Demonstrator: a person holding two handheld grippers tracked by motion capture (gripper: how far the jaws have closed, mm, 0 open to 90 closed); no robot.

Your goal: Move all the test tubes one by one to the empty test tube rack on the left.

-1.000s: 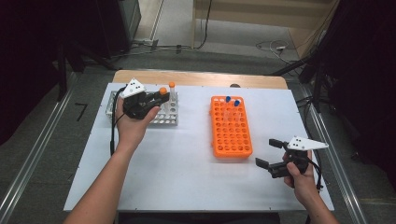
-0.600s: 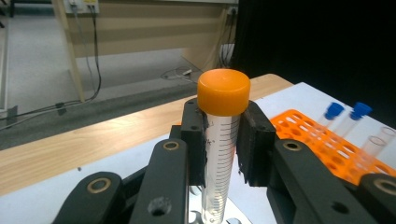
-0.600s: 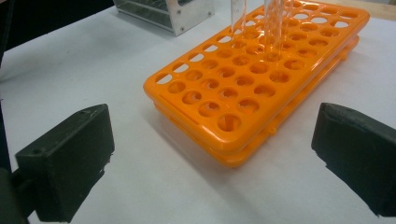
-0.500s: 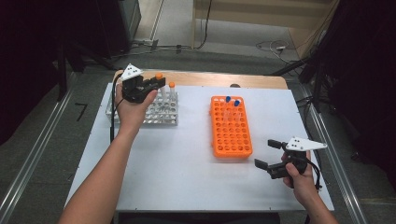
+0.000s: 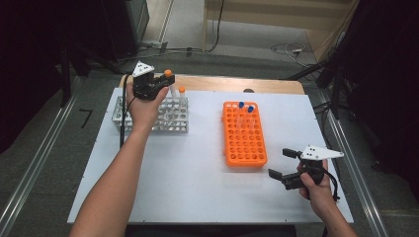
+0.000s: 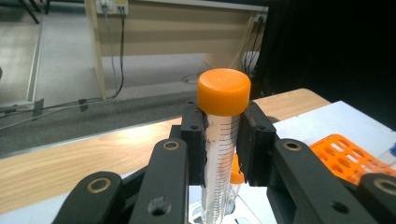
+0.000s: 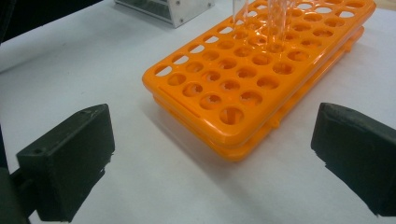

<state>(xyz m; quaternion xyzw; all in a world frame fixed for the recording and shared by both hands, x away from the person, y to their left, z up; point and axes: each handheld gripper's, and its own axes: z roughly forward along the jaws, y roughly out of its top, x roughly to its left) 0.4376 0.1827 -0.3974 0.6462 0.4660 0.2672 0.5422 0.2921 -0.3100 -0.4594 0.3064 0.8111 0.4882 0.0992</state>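
Left tool (image 6: 223, 140) pinches an orange-capped tube (image 6: 222, 140), lifted above the metal rack (image 5: 150, 117), left of the orange rack (image 5: 244, 134). Two blue-capped tubes (image 5: 245, 106) already stand there. Transfer remains. Right tool (image 5: 284, 163) spread, idle.

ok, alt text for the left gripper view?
The left claw is shut on a clear graduated tube just below its orange cap, tube upright. Behind lie a wooden table edge and, at right, a corner of an orange rack.

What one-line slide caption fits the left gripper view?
Left gripper clamps an orange-capped tube upright just below its cap, orange rack at lower right.
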